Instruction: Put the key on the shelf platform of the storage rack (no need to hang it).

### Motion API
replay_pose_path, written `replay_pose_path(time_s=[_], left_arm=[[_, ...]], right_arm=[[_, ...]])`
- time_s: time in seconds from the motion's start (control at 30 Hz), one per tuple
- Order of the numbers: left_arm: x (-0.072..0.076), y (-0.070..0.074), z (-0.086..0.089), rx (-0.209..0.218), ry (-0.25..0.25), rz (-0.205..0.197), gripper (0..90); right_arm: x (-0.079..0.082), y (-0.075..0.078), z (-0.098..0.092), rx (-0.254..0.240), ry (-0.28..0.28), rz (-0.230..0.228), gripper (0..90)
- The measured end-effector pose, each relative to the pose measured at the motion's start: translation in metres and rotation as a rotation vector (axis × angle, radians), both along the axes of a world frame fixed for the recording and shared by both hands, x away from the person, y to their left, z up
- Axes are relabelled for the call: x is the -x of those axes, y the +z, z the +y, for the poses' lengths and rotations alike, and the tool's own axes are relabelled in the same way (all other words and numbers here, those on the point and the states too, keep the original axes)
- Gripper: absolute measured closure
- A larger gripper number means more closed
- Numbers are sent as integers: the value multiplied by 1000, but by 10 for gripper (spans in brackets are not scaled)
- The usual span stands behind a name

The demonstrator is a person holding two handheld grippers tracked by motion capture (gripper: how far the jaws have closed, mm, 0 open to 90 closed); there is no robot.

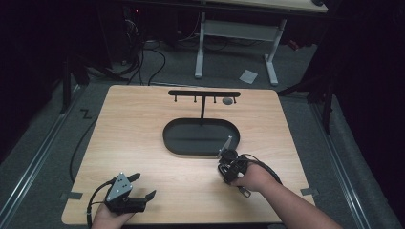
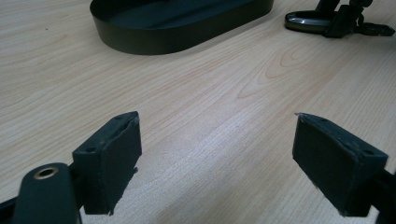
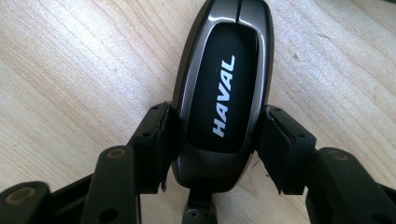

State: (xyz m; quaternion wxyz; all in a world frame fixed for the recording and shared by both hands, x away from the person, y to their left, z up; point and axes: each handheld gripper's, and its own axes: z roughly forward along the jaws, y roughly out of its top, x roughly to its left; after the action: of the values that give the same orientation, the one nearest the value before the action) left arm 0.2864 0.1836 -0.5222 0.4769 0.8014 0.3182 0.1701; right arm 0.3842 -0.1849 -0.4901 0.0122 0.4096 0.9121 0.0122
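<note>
Right gripper: the right gripper point(image 3: 217, 140) was closed on a glossy grey-and-black oval car key fob marked HAVAL point(image 3: 223, 88), one jaw pressed to each long side.
Key fob position: it lay flat on the light wooden table point(image 1: 143, 143), just beside the near right rim of the black oval tray point(image 1: 181, 145).
Left gripper: the left gripper point(image 1: 143, 186) sat at the table's near left, jaws spread wide, empty.
Rack: a black T-shaped hook stand point(image 1: 204, 94) rose behind the tray.
</note>
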Motion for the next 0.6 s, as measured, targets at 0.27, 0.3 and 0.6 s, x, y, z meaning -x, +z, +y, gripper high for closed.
replay_pose_path(time_s=[0.27,0.3,0.6], left_arm=[[0,0,0,1,2,0,164],[0,0,0,1,2,0,164],[0,0,0,-2,-3,3,164]], right_arm=[[-1,2,-1,-1,53,-13,483],[-1,2,-1,-1,53,-13,483],[-8,34,-5,-4,56,-55,484]])
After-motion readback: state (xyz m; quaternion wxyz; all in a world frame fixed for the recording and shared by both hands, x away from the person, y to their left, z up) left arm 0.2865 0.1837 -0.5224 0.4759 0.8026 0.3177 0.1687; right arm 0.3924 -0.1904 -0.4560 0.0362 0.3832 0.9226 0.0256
